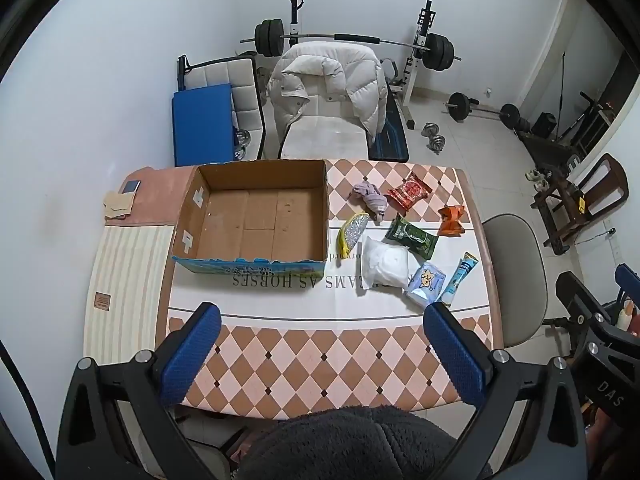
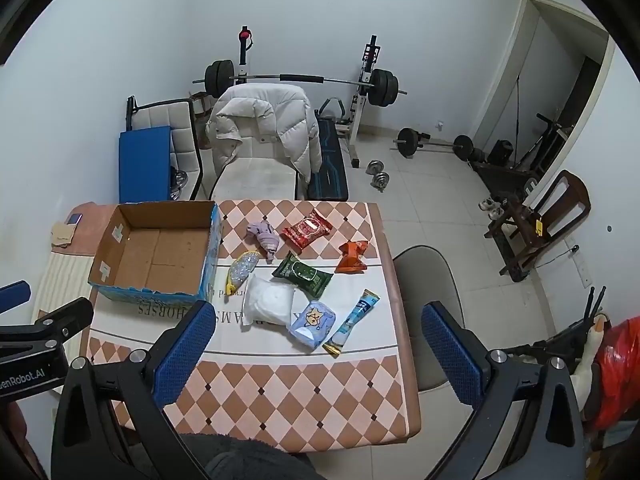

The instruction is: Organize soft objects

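Observation:
An empty cardboard box (image 1: 256,216) (image 2: 156,252) stands on the table's left half. Right of it lie several soft items: a lilac cloth (image 1: 370,196) (image 2: 264,236), a red packet (image 1: 410,191) (image 2: 306,229), an orange packet (image 1: 451,221) (image 2: 352,257), a green wipes pack (image 1: 412,238) (image 2: 304,276), a yellow-silver pouch (image 1: 353,229) (image 2: 241,269), a white bag (image 1: 384,266) (image 2: 270,300), a light-blue tissue pack (image 1: 426,284) (image 2: 314,322) and a blue tube (image 1: 458,278) (image 2: 352,322). My left gripper (image 1: 322,316) and right gripper (image 2: 318,316) are open and empty, above the table's near edge.
The table has a checkered cloth (image 1: 320,360). A phone (image 1: 131,187) and a beige cloth lie at the far left. A grey chair (image 1: 516,276) stands at the table's right side. A chair with a white jacket (image 1: 328,92), a weight bench and barbells stand behind.

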`<state>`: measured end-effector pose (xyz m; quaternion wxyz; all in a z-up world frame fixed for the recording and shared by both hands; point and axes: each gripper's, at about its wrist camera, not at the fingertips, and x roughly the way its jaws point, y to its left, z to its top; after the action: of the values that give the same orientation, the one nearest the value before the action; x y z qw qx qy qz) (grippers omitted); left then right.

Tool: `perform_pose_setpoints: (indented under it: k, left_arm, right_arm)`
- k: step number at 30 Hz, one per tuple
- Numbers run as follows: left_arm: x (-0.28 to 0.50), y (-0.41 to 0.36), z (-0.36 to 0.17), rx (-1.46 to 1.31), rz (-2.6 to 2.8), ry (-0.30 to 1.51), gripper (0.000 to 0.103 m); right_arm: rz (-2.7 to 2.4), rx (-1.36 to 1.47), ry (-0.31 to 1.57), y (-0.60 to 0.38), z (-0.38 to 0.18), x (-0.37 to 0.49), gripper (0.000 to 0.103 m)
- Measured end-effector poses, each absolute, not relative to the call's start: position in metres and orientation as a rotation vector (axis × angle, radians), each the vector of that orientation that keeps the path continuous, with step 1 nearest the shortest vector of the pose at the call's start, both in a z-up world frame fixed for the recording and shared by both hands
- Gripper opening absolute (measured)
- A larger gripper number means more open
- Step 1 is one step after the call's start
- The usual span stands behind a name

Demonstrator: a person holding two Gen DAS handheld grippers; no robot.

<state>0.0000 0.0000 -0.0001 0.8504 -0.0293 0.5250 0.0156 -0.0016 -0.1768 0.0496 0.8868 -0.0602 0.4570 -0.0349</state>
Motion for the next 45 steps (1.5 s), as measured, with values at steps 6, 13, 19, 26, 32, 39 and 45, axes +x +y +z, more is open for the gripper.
perform_pose_setpoints:
  k: [6, 13, 19, 26, 32, 39, 45]
  left_arm:
    - [0.0, 0.0, 0.0, -0.055, 0.038, 1.104, 0.103]
    - [0.0, -0.001, -0.001, -0.055, 0.037, 1.099, 0.103]
    - [0.002, -0.002, 0.001, -0.056, 0.039, 1.096, 0.103]
    - [0.002, -0.005, 0.002, -0.061, 0.036, 1.095, 0.103]
    - [0.002, -0.001, 0.008, -0.063, 0.039, 1.089, 0.103]
    - [0.008, -0.001, 0.014, -0.06, 0.033, 1.079, 0.103]
    - [0.01, -0.001, 0.019, -0.059, 0.031, 1.071, 0.103]
  right_arm:
    - [-0.068, -0.117, 0.948, -0.18, 0.055, 0.002, 0.103]
    - [-0.066, -0.12, 0.941, -0.183, 0.059, 0.002, 0.103]
    - [-0.068, -0.123, 0.935, -0.184, 0.061, 0.002, 0.103]
    - [-0.064, -0.129, 0.924, -0.183, 0.068, 0.004, 0.103]
    - [-0.06, -0.134, 0.912, -0.176, 0.07, 0.002, 0.103]
    - [-0.054, -0.128, 0.899, -0.171, 0.069, -0.001, 0.103]
    - [-0.055, -0.127, 0.89, -0.171, 0.07, -0.004, 0.103]
